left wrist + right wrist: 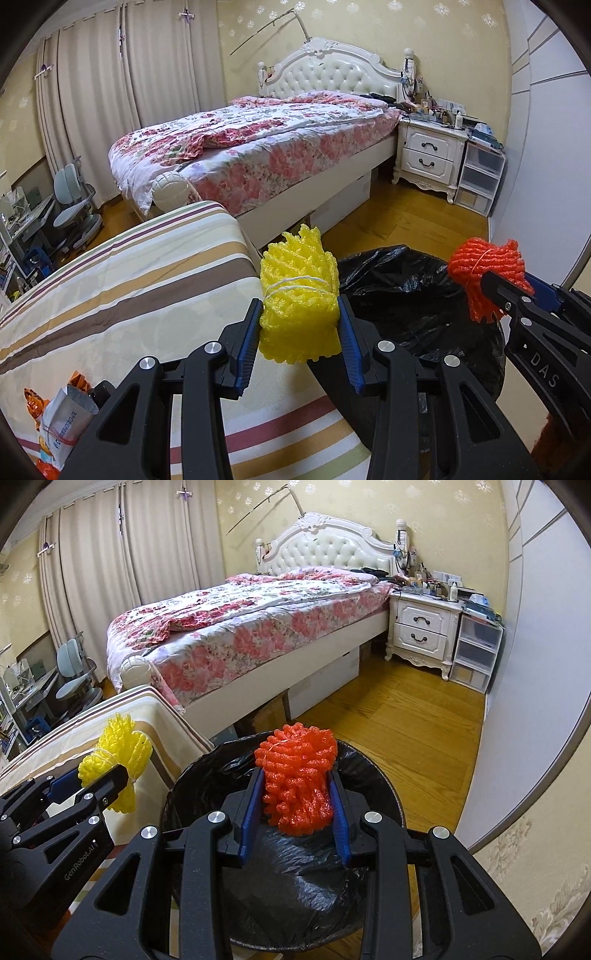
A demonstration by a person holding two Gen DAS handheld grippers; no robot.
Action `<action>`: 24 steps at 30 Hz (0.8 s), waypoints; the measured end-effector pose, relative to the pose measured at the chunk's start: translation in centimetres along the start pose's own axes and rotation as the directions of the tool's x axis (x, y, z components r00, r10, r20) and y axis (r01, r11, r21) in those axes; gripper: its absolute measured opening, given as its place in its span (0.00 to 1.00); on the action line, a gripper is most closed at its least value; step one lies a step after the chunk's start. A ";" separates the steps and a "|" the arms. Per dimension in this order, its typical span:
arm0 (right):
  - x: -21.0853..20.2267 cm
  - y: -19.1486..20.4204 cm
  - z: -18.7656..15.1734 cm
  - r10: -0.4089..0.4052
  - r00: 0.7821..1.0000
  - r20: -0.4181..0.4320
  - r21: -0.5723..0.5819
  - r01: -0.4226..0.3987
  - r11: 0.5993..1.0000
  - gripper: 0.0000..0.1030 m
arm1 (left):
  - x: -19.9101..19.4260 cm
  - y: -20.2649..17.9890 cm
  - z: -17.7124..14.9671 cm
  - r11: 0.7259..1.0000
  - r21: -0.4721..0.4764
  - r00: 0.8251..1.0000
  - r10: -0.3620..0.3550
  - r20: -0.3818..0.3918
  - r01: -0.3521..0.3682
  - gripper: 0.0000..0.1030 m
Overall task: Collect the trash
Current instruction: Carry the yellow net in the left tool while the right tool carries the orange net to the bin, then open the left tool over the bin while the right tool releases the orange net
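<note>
I have both tongs loaded and I am bringing them to the bin. My left gripper (300, 325) is clamped on the yellow foam net (299, 295), its blue pads pressing the bundle on both sides; a white string is wound round its middle. My right gripper (297, 797) is closed the same way on the orange foam net (297, 775), which bulges out above the fingers.

The orange net hangs over the mouth of the trash bin (376, 771), inside the ring of its rim and well above the black liner (295, 867). The yellow one is less well placed: from the left wrist view it sits at the corner of the striped mattress (129, 295), about over the near edge of the bin rather than over the opening. From the right wrist view it looks to be over the mattress corner, beside the bin's left rim.

So I judge the step in hand to be the drop, with pickup done and nothing yet released. I would part the right jaws first, since that net should fall straight into the liner. The left hand needs to travel further toward the middle of the bin before I let go, or the light foam could land on the rim or the striped cover. Foam this springy may cling to a pad, so I would open wide
</note>
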State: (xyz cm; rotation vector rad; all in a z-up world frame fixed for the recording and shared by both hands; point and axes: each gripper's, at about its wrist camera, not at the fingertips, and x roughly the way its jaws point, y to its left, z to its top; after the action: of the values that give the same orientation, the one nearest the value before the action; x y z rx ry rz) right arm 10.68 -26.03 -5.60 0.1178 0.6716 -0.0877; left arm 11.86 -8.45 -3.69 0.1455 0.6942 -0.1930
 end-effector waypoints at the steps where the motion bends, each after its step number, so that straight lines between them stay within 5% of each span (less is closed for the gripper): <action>1: 0.1 -0.1 0.1 0.000 1.000 -0.001 0.003 0.000 1.000 0.32 | 0.2 -0.1 0.0 1.000 0.003 1.000 -0.003 -0.004 0.003 0.40; 6: 0.4 -0.7 0.2 -0.006 1.000 0.000 0.019 0.006 1.000 0.37 | 0.7 -0.4 -0.1 1.000 0.014 1.000 0.007 -0.014 -0.007 0.42; 10: 0.7 -0.9 0.2 -0.017 1.000 -0.005 0.029 0.017 0.999 0.45 | 0.8 0.0 0.0 1.000 -0.002 1.000 0.007 -0.018 -0.007 0.63; 13: 0.7 -1.2 0.2 -0.023 1.000 -0.005 0.033 0.023 0.999 0.47 | 0.7 0.2 0.0 1.000 -0.011 1.000 0.014 -0.017 -0.014 0.69; 24: -0.6 -1.1 0.0 -0.039 0.999 -0.003 0.039 0.039 0.998 0.54 | -0.5 1.5 -0.6 0.998 -0.041 0.999 0.047 -0.023 -0.048 0.73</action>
State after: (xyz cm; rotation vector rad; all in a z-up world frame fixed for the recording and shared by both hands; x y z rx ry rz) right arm 10.07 -27.05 -5.36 0.1427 0.6746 -0.1380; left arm 11.45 -6.78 -3.76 0.1244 0.7156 -0.1312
